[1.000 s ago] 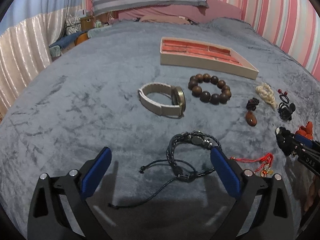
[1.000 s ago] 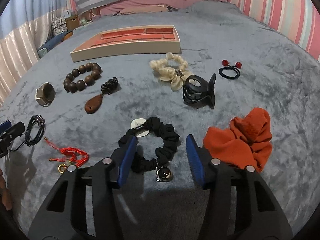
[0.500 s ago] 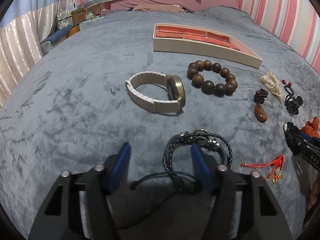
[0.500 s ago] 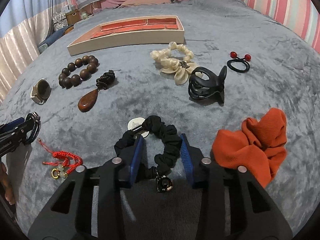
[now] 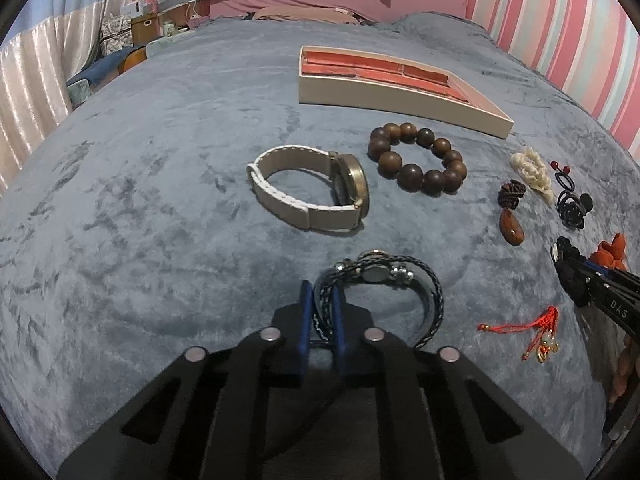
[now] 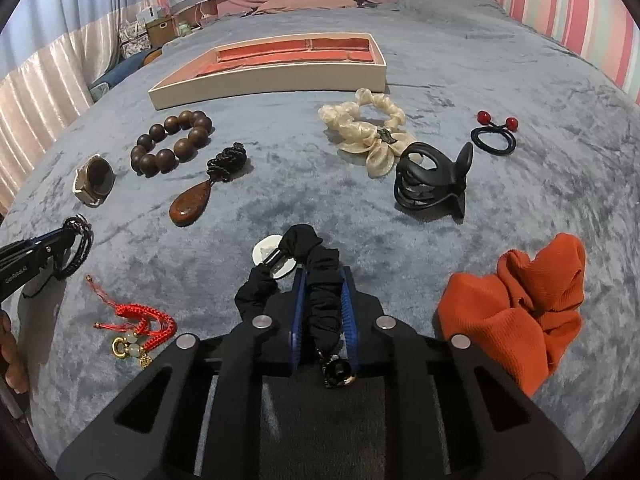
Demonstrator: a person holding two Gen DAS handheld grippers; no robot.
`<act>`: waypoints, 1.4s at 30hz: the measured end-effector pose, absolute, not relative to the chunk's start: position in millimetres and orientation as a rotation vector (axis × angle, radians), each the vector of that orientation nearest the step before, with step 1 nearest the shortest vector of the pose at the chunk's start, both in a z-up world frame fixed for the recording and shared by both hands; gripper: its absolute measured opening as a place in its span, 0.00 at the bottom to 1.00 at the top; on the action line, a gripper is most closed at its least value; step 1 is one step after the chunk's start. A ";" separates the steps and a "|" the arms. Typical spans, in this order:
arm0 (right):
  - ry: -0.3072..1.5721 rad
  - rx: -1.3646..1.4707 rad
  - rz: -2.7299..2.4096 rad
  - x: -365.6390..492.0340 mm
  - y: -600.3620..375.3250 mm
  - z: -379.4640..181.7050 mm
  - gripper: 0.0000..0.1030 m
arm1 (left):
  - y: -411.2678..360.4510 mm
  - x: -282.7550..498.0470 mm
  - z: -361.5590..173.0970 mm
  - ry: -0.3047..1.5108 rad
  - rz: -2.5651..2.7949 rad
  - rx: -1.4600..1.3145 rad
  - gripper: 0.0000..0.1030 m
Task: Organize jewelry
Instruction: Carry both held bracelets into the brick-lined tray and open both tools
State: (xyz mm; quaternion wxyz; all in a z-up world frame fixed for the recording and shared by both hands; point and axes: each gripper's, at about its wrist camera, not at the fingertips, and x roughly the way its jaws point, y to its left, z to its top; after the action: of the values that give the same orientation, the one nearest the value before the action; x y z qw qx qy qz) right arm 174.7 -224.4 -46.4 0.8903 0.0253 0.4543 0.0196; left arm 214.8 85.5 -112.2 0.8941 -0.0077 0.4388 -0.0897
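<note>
My left gripper [image 5: 321,295] is shut on the near side of a dark braided leather bracelet [image 5: 404,280] lying on the grey bedspread. My right gripper [image 6: 323,280] is shut on a black fabric scrunchie [image 6: 308,248] with a small charm. The cream jewelry tray with red lining [image 5: 400,92] stands at the back, and it also shows in the right wrist view [image 6: 272,76]. A white-strap watch [image 5: 308,192], a brown bead bracelet [image 5: 416,160] and a brown pendant [image 5: 511,224] lie between the grippers and the tray.
A red tassel charm [image 6: 136,332], an orange scrunchie [image 6: 520,312], a black hair claw [image 6: 432,184], a cream scrunchie [image 6: 368,136] and a black hair tie with red balls [image 6: 494,136] lie on the bedspread. Curtains hang at the left, and pillows lie beyond the tray.
Both grippers moved forward and closed: the left onto the braided bracelet, the right onto the black scrunchie.
</note>
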 end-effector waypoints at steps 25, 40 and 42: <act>0.707 0.064 0.112 214.0 -219.6 43.6 0.12 | 67.6 250.4 -11.1 0.684 -0.243 -0.057 0.07; 0.698 0.020 0.067 407.1 -234.4 54.6 0.12 | 13.8 468.6 -15.5 0.790 -0.159 0.008 0.07; 0.733 0.029 0.049 435.2 -239.4 43.4 0.12 | 11.3 489.9 -29.1 0.826 -0.149 -0.004 0.07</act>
State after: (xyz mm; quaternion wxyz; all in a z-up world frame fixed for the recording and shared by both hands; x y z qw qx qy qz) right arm 435.2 -239.4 43.4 0.9332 0.0144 0.3582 0.0238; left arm 489.9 11.3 -29.1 0.9132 -0.0018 0.4010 -0.0722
